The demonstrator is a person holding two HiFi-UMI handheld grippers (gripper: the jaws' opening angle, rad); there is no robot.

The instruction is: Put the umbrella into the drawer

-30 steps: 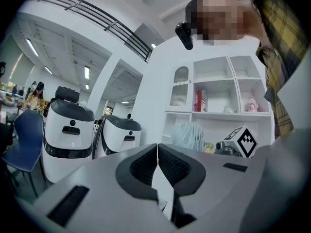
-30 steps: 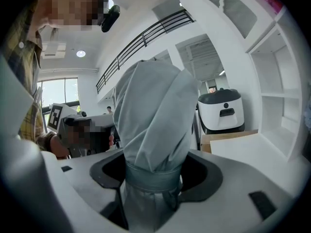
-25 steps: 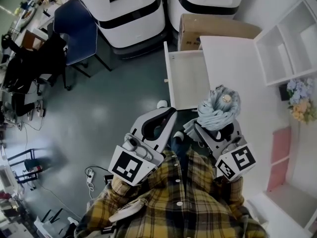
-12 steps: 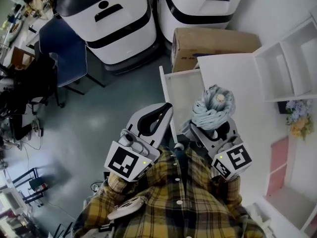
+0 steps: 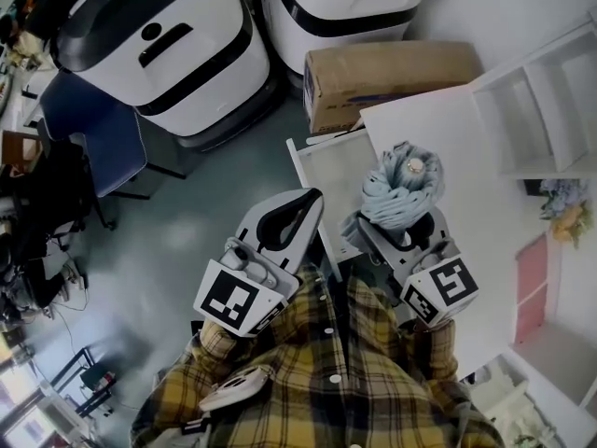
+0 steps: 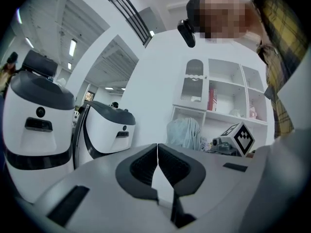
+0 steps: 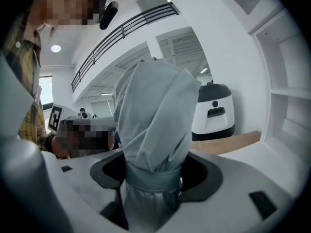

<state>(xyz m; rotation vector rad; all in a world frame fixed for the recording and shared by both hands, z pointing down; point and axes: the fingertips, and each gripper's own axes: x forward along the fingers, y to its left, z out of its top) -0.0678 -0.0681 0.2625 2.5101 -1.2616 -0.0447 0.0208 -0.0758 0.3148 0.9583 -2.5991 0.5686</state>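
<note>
The right gripper (image 7: 153, 176) stays clamped on the strapped waist of the folded umbrella (image 7: 153, 115), held upright. Over the last second it has come up to the open drawer (image 5: 326, 171) — above its right edge, not yet inside. The left gripper (image 6: 157, 154), jaws together and empty, hovers alongside. Lowering it in likely comes next.

Two grippers are showing (left gripper (image 5: 312, 200), right gripper (image 5: 399, 232)), with one umbrella (image 5: 402, 187), one drawer (image 5: 334, 166), two white machines (image 5: 163, 49) (image 5: 345, 3), one cardboard box (image 5: 392, 73), one blue chair (image 5: 89, 133).
</note>
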